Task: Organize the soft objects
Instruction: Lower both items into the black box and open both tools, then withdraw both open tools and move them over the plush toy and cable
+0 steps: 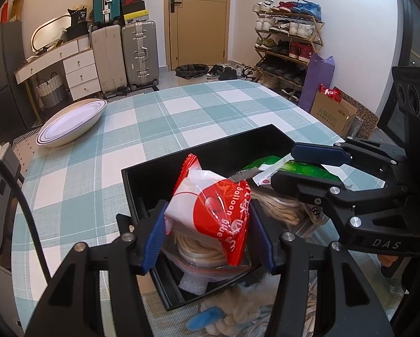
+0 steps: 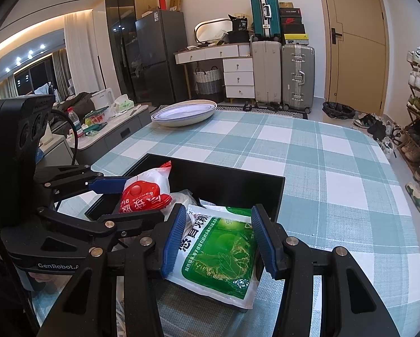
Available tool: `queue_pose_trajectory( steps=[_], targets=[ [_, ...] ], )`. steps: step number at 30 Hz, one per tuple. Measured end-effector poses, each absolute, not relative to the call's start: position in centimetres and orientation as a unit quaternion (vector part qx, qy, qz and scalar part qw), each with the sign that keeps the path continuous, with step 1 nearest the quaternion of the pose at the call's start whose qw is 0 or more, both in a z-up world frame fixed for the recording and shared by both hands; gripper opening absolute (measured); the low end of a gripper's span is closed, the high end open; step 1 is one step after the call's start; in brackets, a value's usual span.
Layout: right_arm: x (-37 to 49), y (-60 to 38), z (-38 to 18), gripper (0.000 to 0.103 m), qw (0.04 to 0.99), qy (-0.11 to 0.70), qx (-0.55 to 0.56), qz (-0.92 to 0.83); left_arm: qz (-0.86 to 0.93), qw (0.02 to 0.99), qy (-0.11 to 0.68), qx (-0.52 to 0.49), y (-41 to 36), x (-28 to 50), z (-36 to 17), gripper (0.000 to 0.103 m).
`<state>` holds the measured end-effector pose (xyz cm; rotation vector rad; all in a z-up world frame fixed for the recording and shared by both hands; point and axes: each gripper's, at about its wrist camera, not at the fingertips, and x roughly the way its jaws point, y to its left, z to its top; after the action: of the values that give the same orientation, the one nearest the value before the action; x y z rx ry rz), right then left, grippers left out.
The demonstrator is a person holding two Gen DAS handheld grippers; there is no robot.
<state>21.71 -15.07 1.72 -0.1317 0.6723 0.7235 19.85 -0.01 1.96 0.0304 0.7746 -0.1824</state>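
A black box (image 1: pixel 198 151) sits on the checked tablecloth with soft packets in it. My left gripper (image 1: pixel 207 209) is shut on a red and white balloon-glue packet (image 1: pixel 218 216), held upright over the box's near-left part. In the right wrist view my right gripper (image 2: pixel 218 210) is shut on a green and white packet (image 2: pixel 221 250) over the near edge of the box (image 2: pixel 227 168). Each view shows the other gripper: the right gripper (image 1: pixel 284 165) with the green packet (image 1: pixel 302 168), and the left gripper (image 2: pixel 142 199) with the red packet (image 2: pixel 142 196).
Bagged coils of beige rope (image 1: pixel 198 250) lie in the box under the red packet. A white plush item (image 1: pixel 238 309) with a blue part lies on the table in front of the box. A white oval bowl (image 1: pixel 72 123) stands at the table's far left edge.
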Motion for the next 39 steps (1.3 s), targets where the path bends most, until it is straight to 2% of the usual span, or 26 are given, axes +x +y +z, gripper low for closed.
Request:
queue_pose_trajectory(
  steps=[4,6,7,9,11,12,14,17,39],
  targets=[
    [21.8,-14.9,1.8,0.050,0.880,0.319,-0.068,0.344,-0.092,0.920,0.380,0.012,0.1,19.9,2.0,0.058],
    [21.6,-15.0,2.2,0.051,0.882,0.314,-0.069,0.344,-0.098,0.920,0.378,0.003,0.3,19.8,2.2,0.062],
    [21.4,-15.2,2.3,0.053,0.883,0.313,-0.071,0.343,-0.100,0.921,0.376,0.001,0.4,19.6,2.3,0.068],
    [21.2,-15.5,2.6,0.060,0.886,0.309,-0.073,0.338,-0.100,0.924,0.369,-0.003,0.7,19.2,2.7,0.074],
    [21.0,-16.1,2.8,0.079,0.888,0.313,-0.071,0.330,-0.103,0.927,0.361,-0.007,0.9,18.6,3.2,0.081],
    [20.9,-16.4,2.9,0.083,0.888,0.314,-0.068,0.327,-0.103,0.928,0.359,-0.008,1.0,18.3,3.4,0.083],
    [20.4,-17.1,3.2,0.090,0.891,0.313,-0.059,0.325,-0.096,0.930,0.356,-0.009,1.3,17.6,3.8,0.100],
    [19.5,-17.8,3.5,0.101,0.889,0.319,-0.051,0.324,-0.088,0.934,0.345,-0.015,1.8,16.6,4.3,0.103],
    [13.5,-18.7,2.5,0.103,0.878,0.352,-0.060,0.318,-0.040,0.939,0.342,-0.010,3.1,11.5,3.6,0.103]
  ],
)
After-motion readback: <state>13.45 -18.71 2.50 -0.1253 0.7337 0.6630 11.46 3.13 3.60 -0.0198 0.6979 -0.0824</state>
